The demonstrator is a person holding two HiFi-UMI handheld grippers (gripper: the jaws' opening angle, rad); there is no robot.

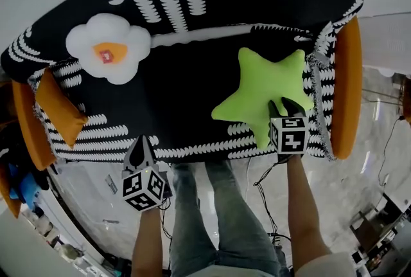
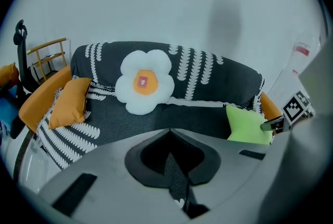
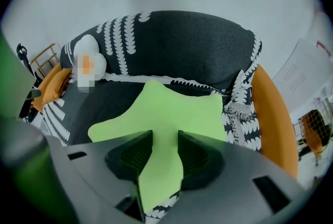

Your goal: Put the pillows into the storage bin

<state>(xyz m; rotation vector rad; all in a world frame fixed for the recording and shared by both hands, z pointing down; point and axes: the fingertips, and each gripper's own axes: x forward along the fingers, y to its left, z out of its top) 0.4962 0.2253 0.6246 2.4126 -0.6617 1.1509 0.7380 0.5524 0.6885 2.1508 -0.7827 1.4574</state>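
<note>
A green star pillow (image 1: 260, 86) (image 3: 171, 114) lies on the right of the black sofa seat (image 1: 186, 96). My right gripper (image 1: 282, 105) (image 3: 165, 140) is shut on its near point, which fills the gap between the jaws. A white flower pillow (image 1: 109, 47) (image 2: 144, 81) with an orange centre leans on the backrest at the left. An orange pillow (image 1: 58, 108) (image 2: 70, 101) rests by the left armrest. My left gripper (image 1: 140, 144) (image 2: 169, 132) hovers at the seat's front edge, shut with nothing in it. No storage bin shows in any view.
The sofa has orange armrests at the right (image 1: 347, 83) and left (image 1: 26, 121). The person's legs (image 1: 212, 218) stand between the grippers, with cables (image 1: 263, 192) on the shiny floor. A wooden chair (image 2: 49, 51) stands left of the sofa.
</note>
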